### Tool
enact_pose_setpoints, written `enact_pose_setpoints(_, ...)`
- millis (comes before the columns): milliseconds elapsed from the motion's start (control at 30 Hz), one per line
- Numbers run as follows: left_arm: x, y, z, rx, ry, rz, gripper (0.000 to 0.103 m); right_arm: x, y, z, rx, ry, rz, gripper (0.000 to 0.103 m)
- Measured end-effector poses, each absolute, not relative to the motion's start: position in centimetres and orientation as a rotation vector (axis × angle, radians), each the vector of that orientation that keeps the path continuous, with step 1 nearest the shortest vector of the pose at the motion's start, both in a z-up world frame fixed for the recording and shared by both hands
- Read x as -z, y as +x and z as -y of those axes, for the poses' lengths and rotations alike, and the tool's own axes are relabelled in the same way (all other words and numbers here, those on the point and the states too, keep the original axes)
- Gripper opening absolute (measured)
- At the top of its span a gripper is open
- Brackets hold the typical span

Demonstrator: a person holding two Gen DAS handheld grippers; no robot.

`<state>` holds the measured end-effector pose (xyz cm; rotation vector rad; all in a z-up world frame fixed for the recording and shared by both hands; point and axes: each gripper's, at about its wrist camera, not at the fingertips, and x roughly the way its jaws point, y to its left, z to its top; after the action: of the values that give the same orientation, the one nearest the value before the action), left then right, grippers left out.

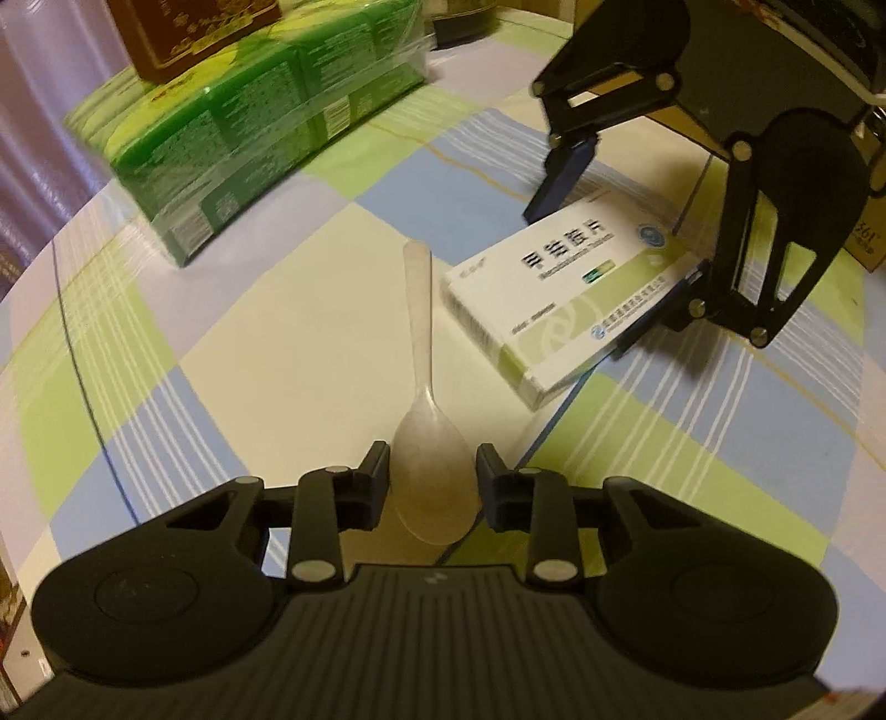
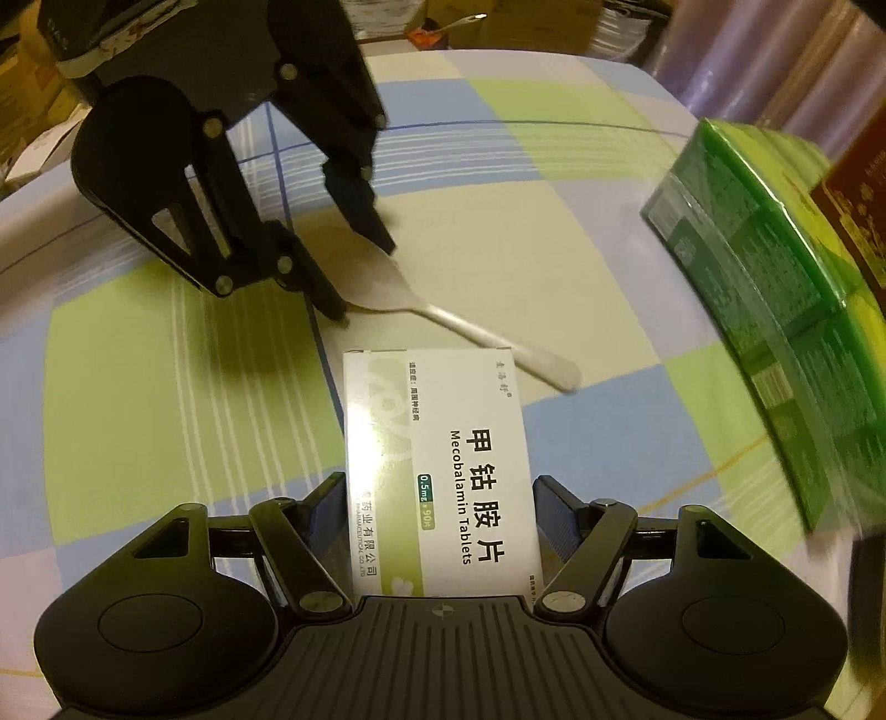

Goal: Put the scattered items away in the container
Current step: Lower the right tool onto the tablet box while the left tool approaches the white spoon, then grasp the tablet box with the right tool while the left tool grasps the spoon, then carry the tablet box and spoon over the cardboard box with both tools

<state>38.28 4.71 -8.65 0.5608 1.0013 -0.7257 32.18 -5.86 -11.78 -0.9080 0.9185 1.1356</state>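
Observation:
A translucent plastic spoon (image 1: 419,332) lies on the checked tablecloth, handle pointing away. My left gripper (image 1: 433,477) is shut on its bowl, with a finger touching each side; from the right wrist view the left gripper (image 2: 362,277) pins the spoon (image 2: 443,318) flat on the cloth. A white and green medicine box (image 2: 443,471) marked Mecobalamin Tablets sits lengthwise between my right gripper's (image 2: 443,504) fingers, which press on both long sides. In the left wrist view the right gripper (image 1: 609,255) spans the medicine box (image 1: 570,299), low over the table.
A green shrink-wrapped pack (image 1: 260,127) with a brown tin (image 1: 188,33) on top stands at the far left of the round table (image 1: 310,310). A cardboard box (image 1: 866,238) is at the right edge. Stacked cartons (image 2: 33,111) lie beyond the table.

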Motion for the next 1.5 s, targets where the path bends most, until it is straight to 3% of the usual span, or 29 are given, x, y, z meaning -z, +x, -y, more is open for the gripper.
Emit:
enact_pose_setpoints(467, 8.0, 31.4, -3.5, 0.752, 0.505, -1.017, 0.028, 9.8, 26.2, 9.7, -0.974, -0.750, -0.985, 0.069)
enact_pose_setpoints(1000, 6.3, 22.1, -0.4, 0.553, 0.340, -1.057, 0.028, 8.1, 17.2, 18.5, -0.651, -0.336, -1.084, 0.068)
enact_pose_setpoints(1500, 4.4, 14.2, 4.2, 0.369, 0.183, -0.967, 0.028, 6.6, 11.1, 24.1, -0.476, -0.083, -1.063, 0.068)
